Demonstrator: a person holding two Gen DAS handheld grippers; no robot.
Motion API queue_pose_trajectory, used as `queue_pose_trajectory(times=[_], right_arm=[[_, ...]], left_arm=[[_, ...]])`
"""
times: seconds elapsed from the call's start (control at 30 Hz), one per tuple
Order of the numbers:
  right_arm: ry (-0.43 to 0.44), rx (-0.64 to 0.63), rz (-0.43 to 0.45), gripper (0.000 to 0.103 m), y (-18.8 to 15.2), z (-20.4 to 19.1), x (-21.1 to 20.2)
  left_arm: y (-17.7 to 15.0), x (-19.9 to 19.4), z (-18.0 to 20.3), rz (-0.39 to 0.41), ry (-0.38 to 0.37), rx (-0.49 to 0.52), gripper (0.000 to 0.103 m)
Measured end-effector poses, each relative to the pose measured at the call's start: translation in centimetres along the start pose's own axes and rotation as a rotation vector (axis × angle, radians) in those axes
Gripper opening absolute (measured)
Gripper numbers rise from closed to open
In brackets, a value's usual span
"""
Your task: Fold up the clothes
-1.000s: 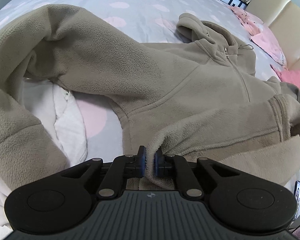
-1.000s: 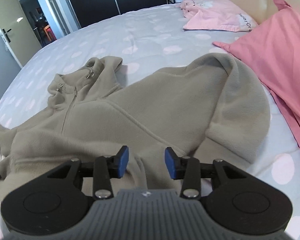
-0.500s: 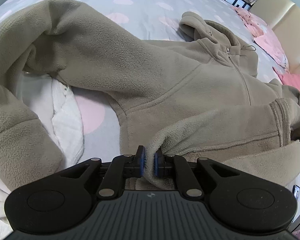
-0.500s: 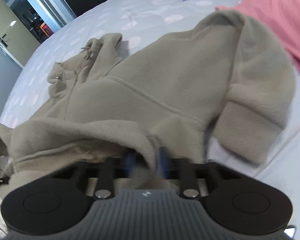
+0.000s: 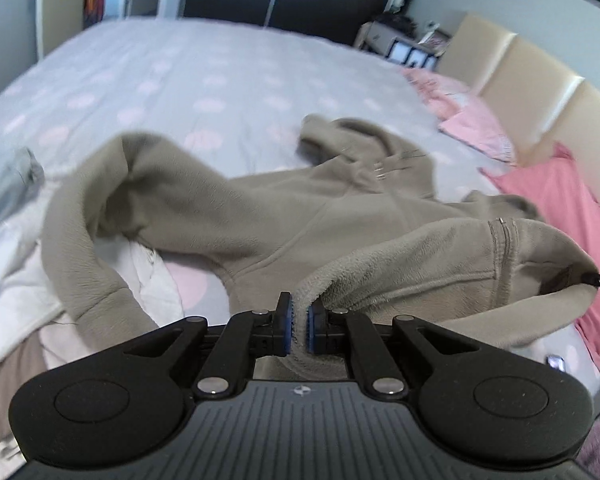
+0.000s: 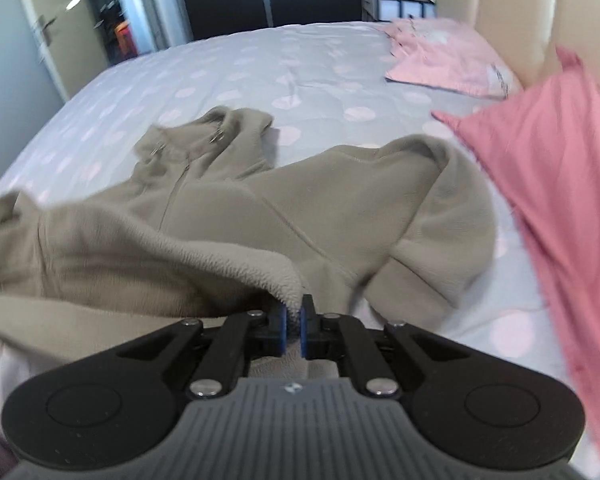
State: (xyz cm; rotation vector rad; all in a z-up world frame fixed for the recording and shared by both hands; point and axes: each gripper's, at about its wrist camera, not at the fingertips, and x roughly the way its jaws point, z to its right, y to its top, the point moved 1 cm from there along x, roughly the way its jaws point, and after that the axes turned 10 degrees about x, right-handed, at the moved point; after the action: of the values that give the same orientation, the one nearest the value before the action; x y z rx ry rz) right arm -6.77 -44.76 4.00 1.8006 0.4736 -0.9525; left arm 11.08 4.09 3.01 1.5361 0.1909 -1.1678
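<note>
A beige fleece hoodie (image 5: 284, 216) lies spread on the bed, collar and zip toward the far side; it also shows in the right wrist view (image 6: 300, 208). My left gripper (image 5: 298, 326) is shut on the hoodie's bottom hem at its left corner. My right gripper (image 6: 293, 326) is shut on the hem at the other corner. Both hold the hem lifted above the bed, so it curls over the body of the garment. One sleeve (image 5: 80, 248) bends at the left, the other sleeve (image 6: 448, 240) folds at the right.
The bed has a grey sheet with pale pink dots (image 5: 204, 80). White clothes (image 5: 16, 280) lie under the left sleeve. A pink garment (image 6: 560, 184) and a light pink pillow (image 6: 448, 56) lie at the right by the beige headboard (image 5: 540, 92).
My right gripper went from open above the hem to shut on it. Both grippers have lifted the hem up, and the views now tilt toward the far side of the room.
</note>
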Motion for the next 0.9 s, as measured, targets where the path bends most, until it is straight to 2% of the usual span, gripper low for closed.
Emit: queue_pose_trajectory(times=[0.17, 0.33, 0.43, 0.57, 0.73, 0.9], right_arm=[[-0.033, -0.136, -0.099, 0.006, -3.4, 0.7, -6.0], [-0.071, -0.226, -0.246, 0.006, -8.5, 1.0, -7.3], [-0.081, -0.248, -0.326, 0.006, -11.7, 1.1, -5.5], [-0.086, -0.309, -0.432, 0.006, -15.4, 0.5, -1.8], [-0.130, -0.459, -0.523, 0.006, -18.9, -0.6, 1.5], [-0.145, -0.507, -0.589, 0.006, -20.6, -0.4, 3.9]], left_arm=[[-2.1, -5.5, 2.8, -0.013, -0.041, 0.103, 0.005], [-5.9, -7.0, 4.9, -0.152, -0.054, 0.213, 0.005], [-8.3, -5.6, 5.8, -0.263, -0.043, 0.273, 0.004], [-11.7, -1.9, 7.8, -0.446, -0.034, 0.385, 0.004], [-15.6, 2.6, 9.9, -0.613, 0.001, 0.554, 0.004], [-18.6, 5.5, 8.4, -0.721, 0.000, 0.550, 0.004]])
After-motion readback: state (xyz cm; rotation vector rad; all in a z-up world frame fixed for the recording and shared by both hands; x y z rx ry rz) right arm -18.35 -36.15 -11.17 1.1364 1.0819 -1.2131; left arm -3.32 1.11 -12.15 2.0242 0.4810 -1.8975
